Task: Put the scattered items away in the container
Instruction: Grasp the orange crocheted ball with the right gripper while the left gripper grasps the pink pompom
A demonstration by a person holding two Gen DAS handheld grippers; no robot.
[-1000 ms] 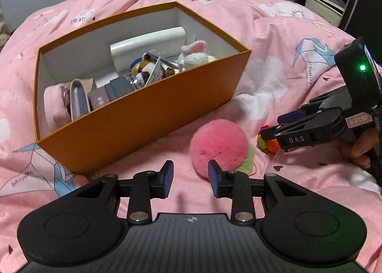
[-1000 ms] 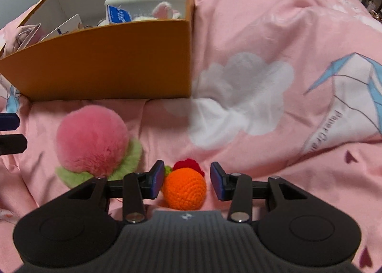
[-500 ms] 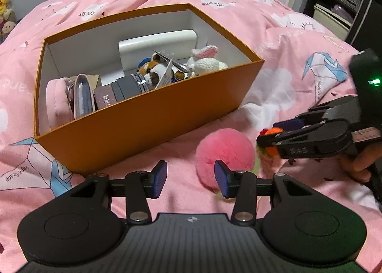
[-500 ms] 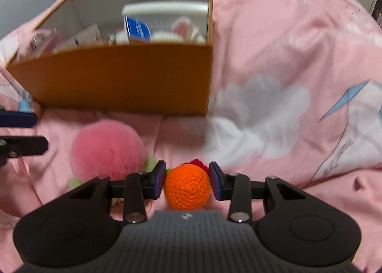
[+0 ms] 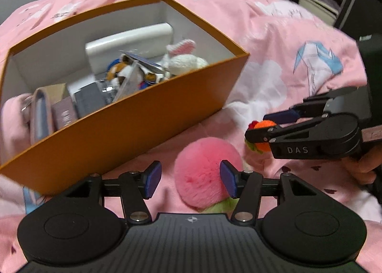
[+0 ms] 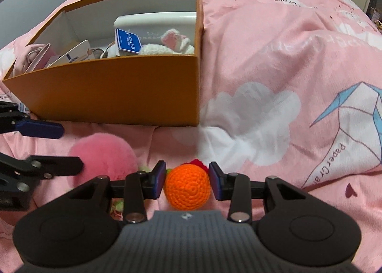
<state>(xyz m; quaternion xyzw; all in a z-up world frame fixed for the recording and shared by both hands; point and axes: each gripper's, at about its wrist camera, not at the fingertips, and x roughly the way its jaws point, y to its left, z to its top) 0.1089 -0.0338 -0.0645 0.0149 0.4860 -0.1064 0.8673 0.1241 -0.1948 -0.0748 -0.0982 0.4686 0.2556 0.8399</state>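
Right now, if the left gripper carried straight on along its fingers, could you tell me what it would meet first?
Most likely the pink plush ball: it sits between the left gripper's opening jaws, nearer the right finger, ahead of the orange box. Depth is unclear.

1. One orange box [image 6: 119, 91].
2. One pink pompom [image 5: 205, 172], outside the box.
3. One orange crochet ball [image 6: 187, 185], outside the box.
4. One white case [image 6: 155, 22] in the box.
5. One white plush bunny [image 5: 183, 61] in the box.
6. One blue tag [image 6: 127, 42] in the box.
7. Two tools: left tool [image 5: 189, 181], right tool [image 6: 187, 183].
8. Other box contents are too jumbled to count.
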